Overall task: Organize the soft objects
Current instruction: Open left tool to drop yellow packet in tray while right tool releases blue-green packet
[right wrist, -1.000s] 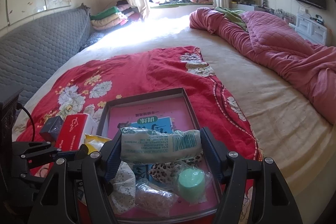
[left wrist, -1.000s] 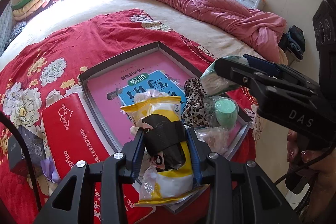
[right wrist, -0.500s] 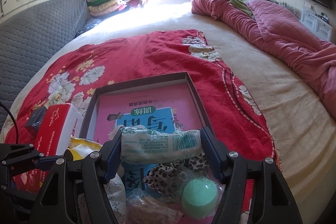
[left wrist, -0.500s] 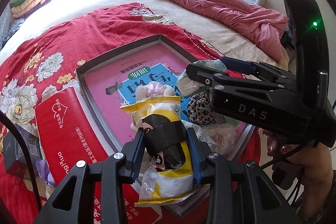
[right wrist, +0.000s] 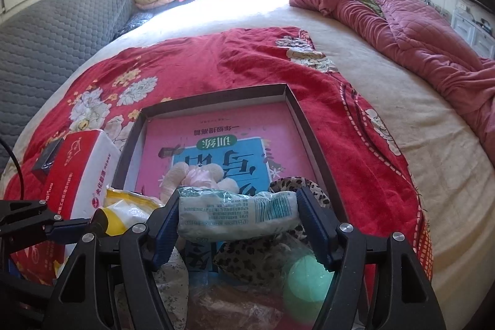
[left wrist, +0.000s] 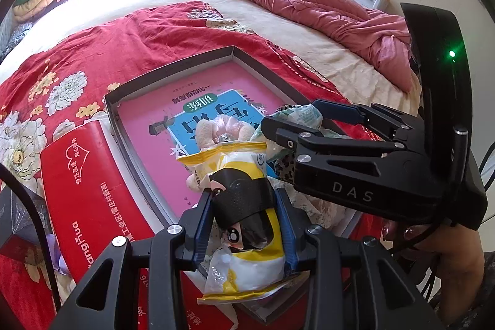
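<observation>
My left gripper (left wrist: 244,197) is shut on a yellow snack packet (left wrist: 235,156) with a black cartoon figure, held above the near corner of the dark tray (left wrist: 173,70). The right gripper (right wrist: 237,206) holds a white-and-green plastic packet (right wrist: 238,215) crosswise over the tray's near end. Its jaws are opening, and the pads still touch the packet's ends. In the left wrist view the right gripper (left wrist: 294,116) sits just right of the snack packet. In the tray (right wrist: 216,93) lie a pink-and-blue book (right wrist: 216,126), a pale plush toy (right wrist: 198,175), leopard-print fabric (right wrist: 263,262) and a green ball (right wrist: 306,280).
A red tissue pack (right wrist: 77,172) lies left of the tray on the red floral blanket (right wrist: 216,57). A small dark box (right wrist: 46,160) sits beside it. A pink quilt (right wrist: 417,30) is bunched at the far right. A grey sofa (right wrist: 62,27) lines the left.
The right gripper has come down and in over the tray's near end with its packet, beside the left gripper. The left gripper and its snack packet have stayed put.
</observation>
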The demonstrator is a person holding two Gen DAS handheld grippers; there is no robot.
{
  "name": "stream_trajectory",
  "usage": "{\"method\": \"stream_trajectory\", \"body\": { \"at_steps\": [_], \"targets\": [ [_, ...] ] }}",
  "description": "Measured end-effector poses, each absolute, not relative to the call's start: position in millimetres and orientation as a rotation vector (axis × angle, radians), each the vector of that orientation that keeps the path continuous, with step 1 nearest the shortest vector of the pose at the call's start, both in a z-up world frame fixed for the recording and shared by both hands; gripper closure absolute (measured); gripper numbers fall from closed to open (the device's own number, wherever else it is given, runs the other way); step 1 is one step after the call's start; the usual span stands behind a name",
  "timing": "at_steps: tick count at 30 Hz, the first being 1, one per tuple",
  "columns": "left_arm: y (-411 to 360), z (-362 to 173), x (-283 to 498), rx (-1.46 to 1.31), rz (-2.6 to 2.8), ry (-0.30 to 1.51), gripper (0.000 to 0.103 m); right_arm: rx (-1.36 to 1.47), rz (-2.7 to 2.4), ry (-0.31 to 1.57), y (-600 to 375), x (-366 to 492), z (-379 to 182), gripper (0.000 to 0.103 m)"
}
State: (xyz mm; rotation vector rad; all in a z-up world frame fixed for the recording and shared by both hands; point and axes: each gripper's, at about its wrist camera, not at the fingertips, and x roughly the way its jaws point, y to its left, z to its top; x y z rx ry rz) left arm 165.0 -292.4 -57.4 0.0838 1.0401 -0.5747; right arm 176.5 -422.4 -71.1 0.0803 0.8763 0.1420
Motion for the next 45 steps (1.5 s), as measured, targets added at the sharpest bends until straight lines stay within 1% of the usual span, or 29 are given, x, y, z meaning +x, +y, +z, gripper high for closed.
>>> {"method": "stream_trajectory", "body": {
  "at_steps": [7,19,33,38,43,45],
  "targets": [
    [-292,-58,166,0.069,-0.578,1.045,0.064,0.070,0.145,0.895,-420,173,-72,0.029],
    [-296,-61,167,0.083,-0.575,1.049,0.064,0.133,0.142,0.894,-428,166,-70,0.027],
    [-297,-62,168,0.066,-0.577,1.052,0.063,0.174,0.121,0.848,-438,156,-55,0.026],
    [-297,-61,169,0.034,-0.594,1.050,0.059,0.236,0.120,0.801,-449,145,-39,0.026],
    [-300,-60,167,0.040,-0.594,1.049,0.056,0.225,0.101,0.768,-452,139,-25,0.026],
    [-300,-59,166,0.048,-0.590,1.043,0.052,0.225,0.095,0.761,-453,138,-22,0.026]
  ]
}}
